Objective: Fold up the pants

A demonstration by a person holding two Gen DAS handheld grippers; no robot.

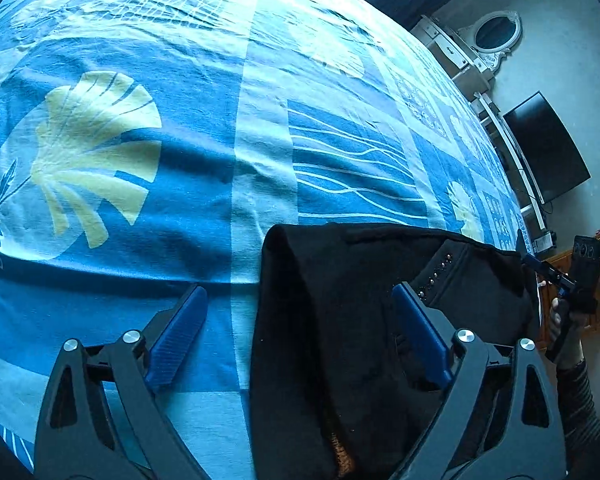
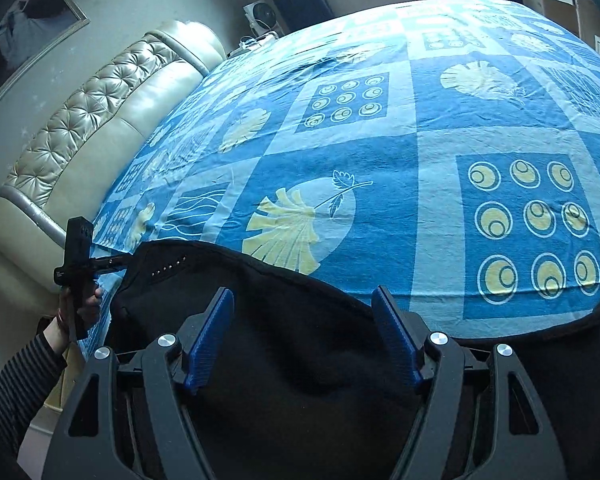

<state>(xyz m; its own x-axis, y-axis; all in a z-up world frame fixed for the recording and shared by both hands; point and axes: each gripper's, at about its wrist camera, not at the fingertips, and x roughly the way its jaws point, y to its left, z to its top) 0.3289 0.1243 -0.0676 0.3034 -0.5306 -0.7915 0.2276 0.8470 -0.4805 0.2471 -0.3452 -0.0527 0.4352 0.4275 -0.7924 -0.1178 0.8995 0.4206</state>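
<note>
By the left wall stands a puffy cream leather headboard (image 2: 100, 120), and a big bed cover with blue squares and pale yellow leaves (image 1: 180, 140) is spread flat over the bed. The black pants (image 1: 340, 320) lie in a heap on the near edge of that cover. A little row of shiny studs (image 1: 436, 276) shows on the cloth.

The left gripper (image 1: 300, 308) hangs over the left end of the pants. Its two blue fingers are wide apart. One finger (image 1: 180, 332) is over the bare cover and the other is over the black cloth. They pinch nothing.

The right gripper (image 2: 306, 312) hangs over the middle of the pants. Its blue fingers (image 2: 212, 336) are apart too, with black cloth below them, not squeezed.

On the right, a flat black screen (image 1: 548, 148) leans at the grey wall.
</note>
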